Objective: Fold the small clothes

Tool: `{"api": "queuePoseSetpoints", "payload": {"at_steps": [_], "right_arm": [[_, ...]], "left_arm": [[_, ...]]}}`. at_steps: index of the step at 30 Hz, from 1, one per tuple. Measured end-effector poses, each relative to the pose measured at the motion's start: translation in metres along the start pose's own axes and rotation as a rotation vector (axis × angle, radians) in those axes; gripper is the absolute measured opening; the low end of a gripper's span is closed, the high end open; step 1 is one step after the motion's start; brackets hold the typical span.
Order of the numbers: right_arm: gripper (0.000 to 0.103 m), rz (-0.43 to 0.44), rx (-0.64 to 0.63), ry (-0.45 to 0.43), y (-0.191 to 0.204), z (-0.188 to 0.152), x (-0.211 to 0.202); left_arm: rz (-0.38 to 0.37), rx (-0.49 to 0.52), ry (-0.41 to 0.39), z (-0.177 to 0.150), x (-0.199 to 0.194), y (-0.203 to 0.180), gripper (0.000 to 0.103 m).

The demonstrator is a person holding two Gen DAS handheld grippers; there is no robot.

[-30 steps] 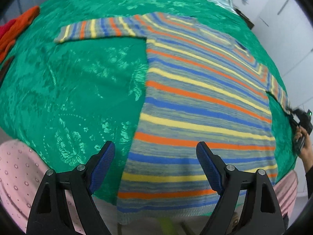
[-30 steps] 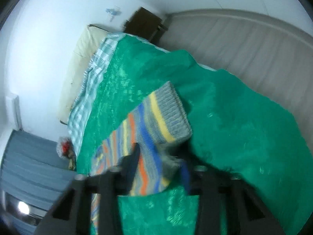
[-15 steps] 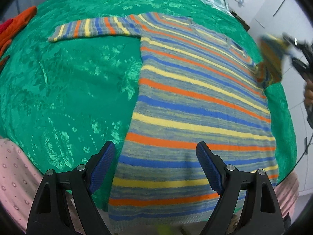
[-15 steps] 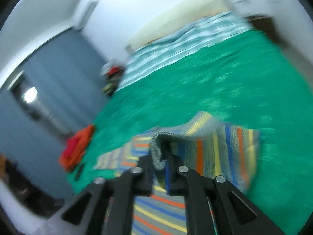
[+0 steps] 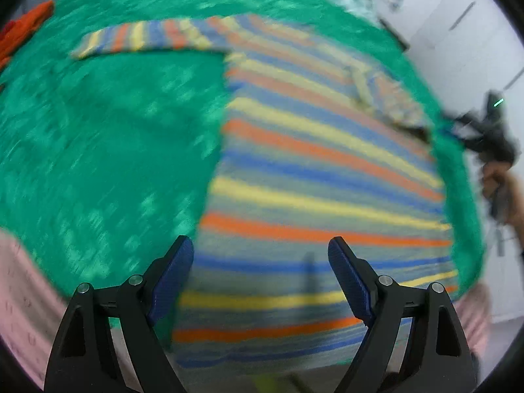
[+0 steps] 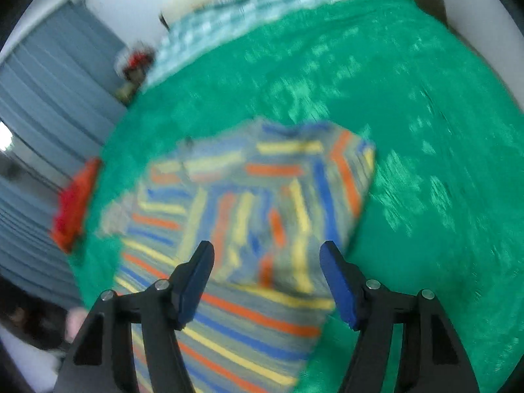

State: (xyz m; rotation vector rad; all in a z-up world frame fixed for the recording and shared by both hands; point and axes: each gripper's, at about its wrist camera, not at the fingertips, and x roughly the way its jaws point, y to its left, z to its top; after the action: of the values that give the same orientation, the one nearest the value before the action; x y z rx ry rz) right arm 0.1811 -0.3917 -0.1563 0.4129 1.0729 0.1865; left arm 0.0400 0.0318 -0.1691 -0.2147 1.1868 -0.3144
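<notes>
A small sweater (image 5: 314,177) striped in grey, blue, yellow and orange lies flat on the green bedspread (image 5: 108,137). Its left sleeve (image 5: 147,37) stretches out sideways. The right sleeve (image 5: 383,98) lies folded across the chest, seen up close in the right wrist view as the folded sleeve (image 6: 271,203). My left gripper (image 5: 262,255) hangs open over the hem with nothing between its blue pads. My right gripper (image 6: 267,262) is open and empty just above the folded sleeve. In the left wrist view, the right gripper (image 5: 458,127) shows blurred at the sweater's right edge, held by a hand (image 5: 494,177).
An orange-red garment (image 6: 75,203) lies at the bedspread's left edge, also visible as the orange garment (image 5: 26,29). A checked blanket (image 6: 262,6) covers the far end of the bed. Pink dotted fabric (image 5: 19,294) is near my left gripper. Grey curtains (image 6: 49,98) hang at left.
My right gripper lifted the right sleeve, swung it over onto the sweater's chest and let it go, its jaws now apart. The left gripper stayed open over the hem.
</notes>
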Motion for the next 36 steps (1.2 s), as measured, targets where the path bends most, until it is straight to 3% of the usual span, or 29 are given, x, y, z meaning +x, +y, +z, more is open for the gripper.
{"api": "queuePoseSetpoints", "payload": {"at_steps": [2,4,6,8,10,11,13,14,15,16,17,19,23,25,26,29,30,31,33,36], "right_arm": [[0.068,-0.088,-0.084,0.002,0.008,-0.012,0.004],[0.068,-0.122,-0.151,0.0,0.014,-0.028,0.01],[0.068,-0.142,-0.18,-0.012,0.016,-0.041,0.011],[0.068,-0.218,-0.252,-0.042,0.02,-0.055,0.009],[0.069,-0.308,-0.331,-0.079,0.022,-0.058,0.015],[0.069,-0.337,-0.354,-0.077,0.021,-0.059,0.02],[0.069,-0.371,-0.362,-0.074,0.016,-0.056,0.027],[0.068,-0.388,-0.364,-0.076,0.012,-0.055,0.033],[0.062,-0.405,-0.369,-0.078,0.008,-0.054,0.038],[0.053,-0.449,-0.365,-0.082,0.003,-0.054,0.043],[0.041,-0.517,-0.345,-0.071,-0.006,-0.055,0.047],[0.043,-0.509,-0.25,-0.087,-0.027,-0.061,0.042],[0.044,-0.56,-0.295,-0.1,-0.022,-0.068,0.043],[0.058,-0.531,-0.276,-0.102,-0.026,-0.068,0.037],[0.067,-0.526,-0.26,-0.101,-0.029,-0.068,0.032],[0.07,-0.521,-0.213,-0.083,-0.04,-0.077,0.009],[0.07,-0.517,-0.204,-0.079,-0.038,-0.08,0.003],[0.07,-0.509,-0.194,-0.076,-0.039,-0.085,-0.005],[0.07,-0.474,-0.182,-0.063,-0.033,-0.098,-0.023],[0.07,-0.389,-0.188,-0.012,-0.011,-0.126,-0.041]], "left_arm": [[-0.107,0.013,-0.028,0.036,-0.002,-0.017,0.086],[-0.21,0.011,-0.035,0.075,0.008,-0.032,0.09],[-0.316,-0.004,0.04,0.123,0.044,-0.052,0.092],[-0.33,-0.027,0.097,0.162,0.091,-0.07,0.09],[-0.25,-0.033,0.14,0.188,0.139,-0.085,0.077],[-0.215,-0.031,0.162,0.195,0.157,-0.09,0.066],[-0.18,-0.024,0.168,0.198,0.177,-0.099,0.055],[-0.156,-0.007,0.129,0.2,0.18,-0.105,0.033],[-0.119,0.029,0.096,0.201,0.181,-0.112,0.004],[-0.073,0.064,0.082,0.201,0.183,-0.116,0.0],[-0.04,0.074,0.053,0.199,0.182,-0.116,0.0],[-0.016,0.081,0.018,0.195,0.179,-0.115,0.0],[0.022,0.13,0.001,0.191,0.18,-0.119,0.003],[0.015,0.131,0.019,0.19,0.173,-0.112,0.007],[0.015,0.132,0.029,0.19,0.171,-0.111,0.018],[0.041,0.173,0.0,0.174,0.14,-0.101,0.074],[0.042,0.186,-0.023,0.167,0.131,-0.102,0.081],[0.03,0.204,-0.034,0.156,0.121,-0.1,0.082],[0.004,0.243,-0.003,0.136,0.109,-0.097,0.083],[0.008,0.303,0.061,0.079,0.087,-0.09,0.085]]}}
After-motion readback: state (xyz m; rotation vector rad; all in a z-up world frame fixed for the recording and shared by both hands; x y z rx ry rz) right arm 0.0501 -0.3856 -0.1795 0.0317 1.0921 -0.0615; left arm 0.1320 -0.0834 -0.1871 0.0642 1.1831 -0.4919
